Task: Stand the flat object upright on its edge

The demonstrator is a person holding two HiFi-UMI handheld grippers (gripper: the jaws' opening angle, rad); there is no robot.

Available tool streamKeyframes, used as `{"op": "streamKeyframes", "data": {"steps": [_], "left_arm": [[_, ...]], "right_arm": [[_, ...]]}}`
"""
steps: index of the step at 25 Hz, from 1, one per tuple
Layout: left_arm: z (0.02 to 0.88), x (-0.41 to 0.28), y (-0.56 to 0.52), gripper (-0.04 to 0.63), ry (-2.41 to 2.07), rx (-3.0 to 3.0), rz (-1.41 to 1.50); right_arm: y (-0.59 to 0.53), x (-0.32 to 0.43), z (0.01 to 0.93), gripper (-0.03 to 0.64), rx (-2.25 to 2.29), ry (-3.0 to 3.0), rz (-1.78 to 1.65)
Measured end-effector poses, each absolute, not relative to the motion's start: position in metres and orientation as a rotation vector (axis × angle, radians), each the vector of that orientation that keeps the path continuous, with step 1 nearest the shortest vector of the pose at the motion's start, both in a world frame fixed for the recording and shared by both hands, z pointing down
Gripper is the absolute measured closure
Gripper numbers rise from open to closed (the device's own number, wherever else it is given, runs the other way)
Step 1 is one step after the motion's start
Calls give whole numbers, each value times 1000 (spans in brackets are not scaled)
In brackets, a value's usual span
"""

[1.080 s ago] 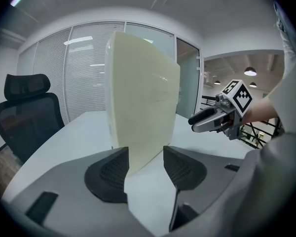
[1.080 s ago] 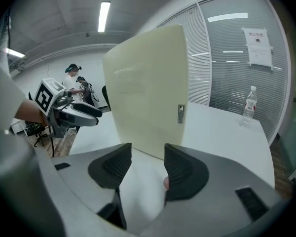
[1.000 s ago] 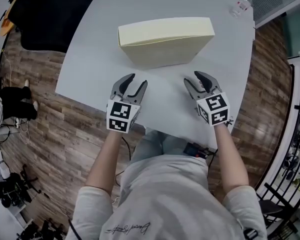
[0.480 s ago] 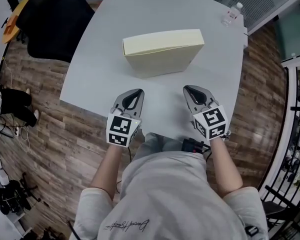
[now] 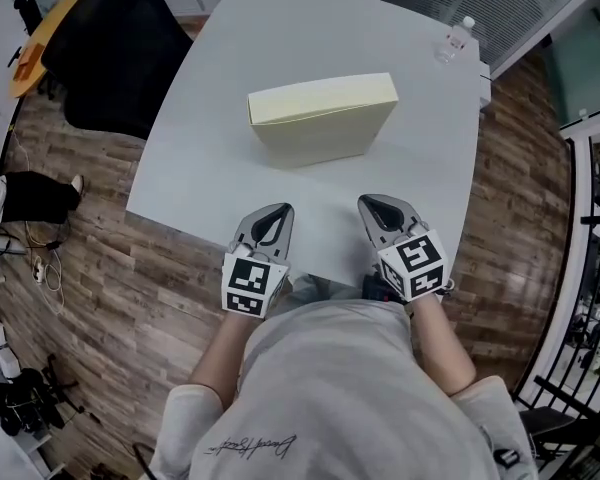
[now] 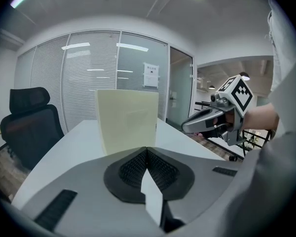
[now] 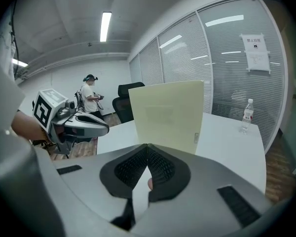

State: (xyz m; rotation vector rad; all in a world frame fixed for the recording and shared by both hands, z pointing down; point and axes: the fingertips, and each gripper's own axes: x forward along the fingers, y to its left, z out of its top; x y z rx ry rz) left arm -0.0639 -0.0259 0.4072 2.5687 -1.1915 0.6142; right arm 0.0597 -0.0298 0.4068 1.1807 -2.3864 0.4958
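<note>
Both the left tongs (image 5: 272, 216) and the right tongs (image 5: 378, 208) are clenched on nothing. Ahead of them, well apart, the cream flat cardboard box (image 5: 325, 118) stands on edge on the white table (image 5: 230, 48). It looks light, stiff, smooth and easily toppled. Its two end faces seem the safest hold.

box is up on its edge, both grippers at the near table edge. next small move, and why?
Likely none on the box: I'd hold both grippers clear. The cream box stands upright on its long edge on the table, with nothing touching it. The left gripper and right gripper are shut and empty at the near table edge, their jaws having just closed on nothing.
</note>
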Motion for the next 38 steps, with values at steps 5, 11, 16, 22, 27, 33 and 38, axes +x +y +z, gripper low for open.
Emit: {"op": "streamKeyframes", "data": {"steps": [5,11,16,22,27,33,38], "left_arm": [[408,-63,-17,584,-1203,2558,615],[402,-59,-16,584,-1211,2569,600],[396,-60,-15,584,-1221,2573,588],[391,-62,-15,584,-1235,2567,564],[390,-64,-10,584,-1241,2564,553],[390,-64,-6,583,-1240,2558,546],[389,-64,-3,584,-1239,2561,544]], "right_arm": [[-26,62,409,592,1185,-2388,508],[-24,63,409,592,1188,-2395,518],[-21,60,407,592,1176,-2396,512],[-19,57,405,592,1169,-2402,512],[-14,55,405,592,1164,-2406,507],[-9,56,407,592,1161,-2402,515],[-5,56,407,592,1164,-2404,518]]}}
